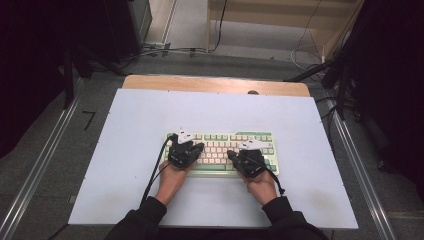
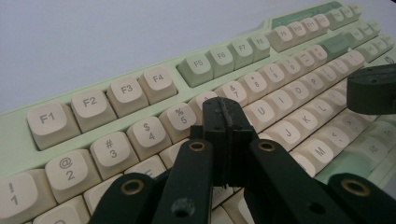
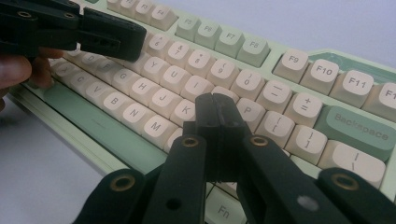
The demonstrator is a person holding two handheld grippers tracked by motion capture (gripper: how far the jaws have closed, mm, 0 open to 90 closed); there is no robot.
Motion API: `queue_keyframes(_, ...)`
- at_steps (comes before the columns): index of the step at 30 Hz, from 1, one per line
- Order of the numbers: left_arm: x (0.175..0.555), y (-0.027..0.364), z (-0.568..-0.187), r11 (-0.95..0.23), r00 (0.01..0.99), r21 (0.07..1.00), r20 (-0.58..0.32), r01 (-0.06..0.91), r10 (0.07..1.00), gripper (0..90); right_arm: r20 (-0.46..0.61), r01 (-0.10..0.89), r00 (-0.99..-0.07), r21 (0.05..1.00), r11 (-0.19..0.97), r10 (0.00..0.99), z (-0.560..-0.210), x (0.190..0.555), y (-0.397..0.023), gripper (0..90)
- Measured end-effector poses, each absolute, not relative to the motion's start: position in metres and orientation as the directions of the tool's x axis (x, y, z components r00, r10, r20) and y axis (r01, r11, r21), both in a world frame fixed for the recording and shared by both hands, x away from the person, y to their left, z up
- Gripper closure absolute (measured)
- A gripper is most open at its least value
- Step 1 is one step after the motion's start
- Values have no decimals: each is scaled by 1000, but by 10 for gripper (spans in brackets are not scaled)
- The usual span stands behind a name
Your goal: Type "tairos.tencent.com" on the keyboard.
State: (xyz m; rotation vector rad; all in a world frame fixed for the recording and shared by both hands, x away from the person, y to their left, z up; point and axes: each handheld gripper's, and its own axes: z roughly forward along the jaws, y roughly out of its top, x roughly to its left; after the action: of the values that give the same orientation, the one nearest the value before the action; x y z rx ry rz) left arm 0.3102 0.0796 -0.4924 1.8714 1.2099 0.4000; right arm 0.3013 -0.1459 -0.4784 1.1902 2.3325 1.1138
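Observation:
A pale green keyboard (image 1: 260, 136) with cream and green keys lies on the white board, a little right of centre. My left gripper (image 1: 199, 147) hovers over the keyboard's left half, jaws pressed together. In the left gripper view the shut tip of the left gripper (image 2: 224, 109) sits just above the keyboard (image 2: 93, 100), near the 6 and T keys. My right gripper (image 1: 231, 154) is shut too, over the right half. Its tip (image 3: 216, 103) hangs by the O, K and L keys of the keyboard (image 3: 261, 70). The left gripper (image 3: 135, 44) reaches in at upper left there.
The white board (image 1: 140, 125) covers a wooden table (image 1: 215, 84), with bare room on every side of the keyboard. Beyond the table are grey floor, cables (image 1: 165, 50) and dark stands. Metal rails (image 1: 40, 165) run along both sides.

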Motion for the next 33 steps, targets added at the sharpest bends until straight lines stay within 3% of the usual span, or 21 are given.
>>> queue_keyframes(33, 303, 113, -485, -124, 433, 805, -175, 579, 884, 900, 79, 550, -615, 756, 355, 784, -476, 301, -147, 875)
